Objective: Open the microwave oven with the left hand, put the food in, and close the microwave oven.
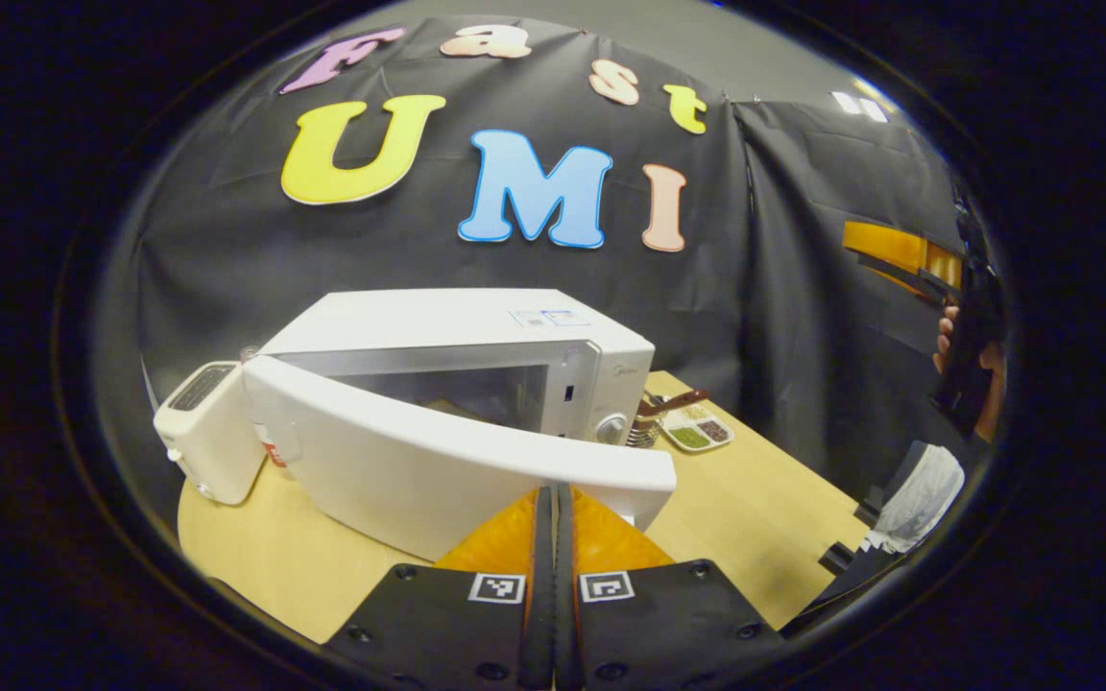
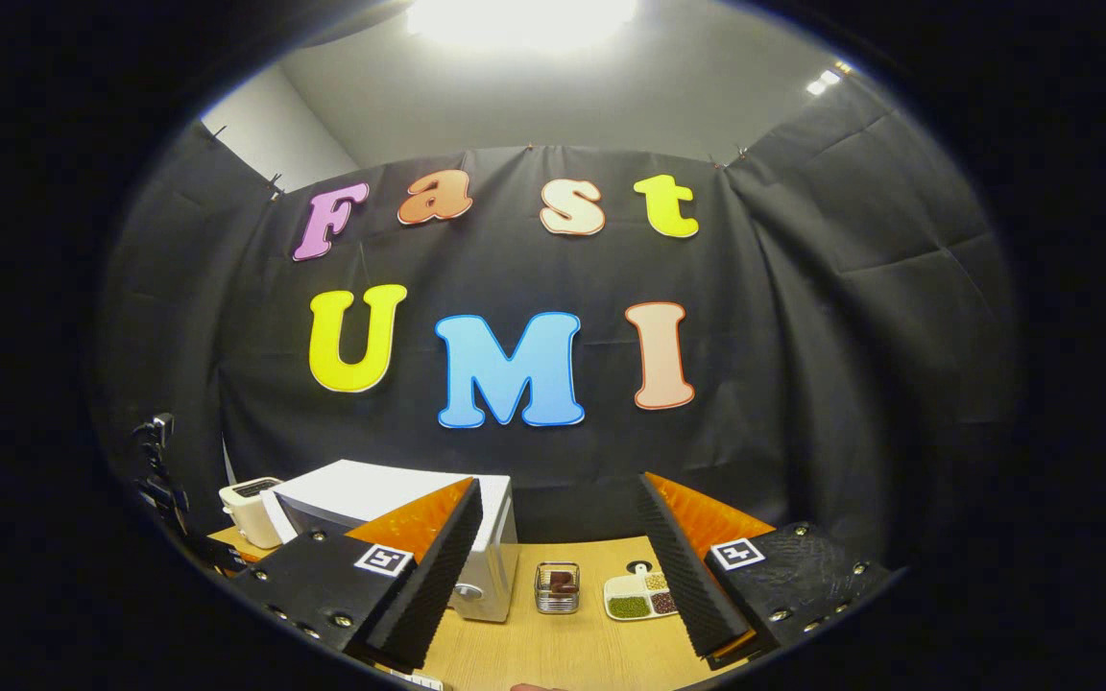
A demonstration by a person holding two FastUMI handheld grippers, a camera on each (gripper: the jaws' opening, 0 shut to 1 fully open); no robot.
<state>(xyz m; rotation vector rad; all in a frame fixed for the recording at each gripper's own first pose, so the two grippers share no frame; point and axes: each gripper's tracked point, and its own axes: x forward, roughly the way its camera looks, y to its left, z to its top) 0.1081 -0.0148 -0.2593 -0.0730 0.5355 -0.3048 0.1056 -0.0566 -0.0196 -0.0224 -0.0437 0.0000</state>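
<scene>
the microwave oven (image 1: 476, 384) is sitting on the wooden table (image 1: 755, 509) with its door (image 1: 438, 461) swinging partly open, the free edge lying just beyond the left gripper (image 1: 553, 537), whose fingers are pressed together and gripping nothing. the door looks stiff, smooth and light on its hinge, so its free edge is probably the best place to hook or push. the right gripper (image 2: 558, 566) is standing wide open and empty, with a small mesh cup (image 2: 558, 587) and a divided dish (image 2: 644, 595) lying beyond it. which of these is the food is hard to say, and the oven cavity is looking dim behind the door.
</scene>
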